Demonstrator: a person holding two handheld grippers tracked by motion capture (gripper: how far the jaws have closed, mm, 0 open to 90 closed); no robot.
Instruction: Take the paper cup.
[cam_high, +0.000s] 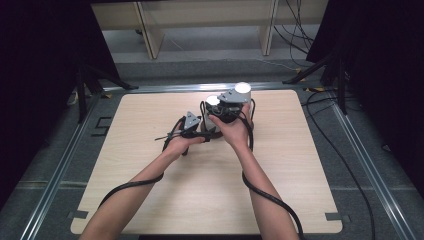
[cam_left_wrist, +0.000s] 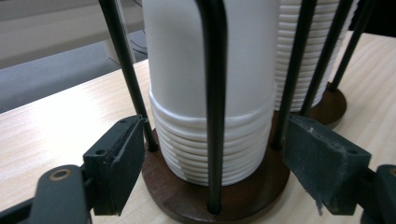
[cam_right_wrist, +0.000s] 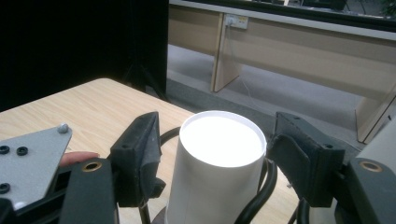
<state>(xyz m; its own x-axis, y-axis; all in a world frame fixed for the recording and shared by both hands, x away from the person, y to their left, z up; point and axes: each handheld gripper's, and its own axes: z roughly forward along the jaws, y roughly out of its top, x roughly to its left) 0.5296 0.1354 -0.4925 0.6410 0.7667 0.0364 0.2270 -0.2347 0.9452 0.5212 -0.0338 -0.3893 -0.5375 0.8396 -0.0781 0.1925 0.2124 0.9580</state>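
A stack of upside-down white paper cups (cam_left_wrist: 187, 70) stands in a black wire cup holder (cam_left_wrist: 212, 140) on a round wooden base (cam_left_wrist: 177, 198). My left gripper (cam_left_wrist: 215, 130) reaches low around it, and its pads (cam_left_wrist: 123, 158) lie against the side rods just above the base. Over the top cup (cam_right_wrist: 219, 140) of that stack my right gripper (cam_right_wrist: 215, 135) stands open, with a gap showing on the left side. From the high view, the left gripper (cam_high: 200, 131) is beside the holder and the right gripper (cam_high: 220, 107) is above it.
A second wire holder with its own cup stack (cam_high: 242, 91) stands just behind and to the right, and its base (cam_left_wrist: 334, 105) nearly touches the first. The wooden table (cam_high: 150, 175) has free room all around. Cables trail from both grippers, and benches stand beyond the far edge.
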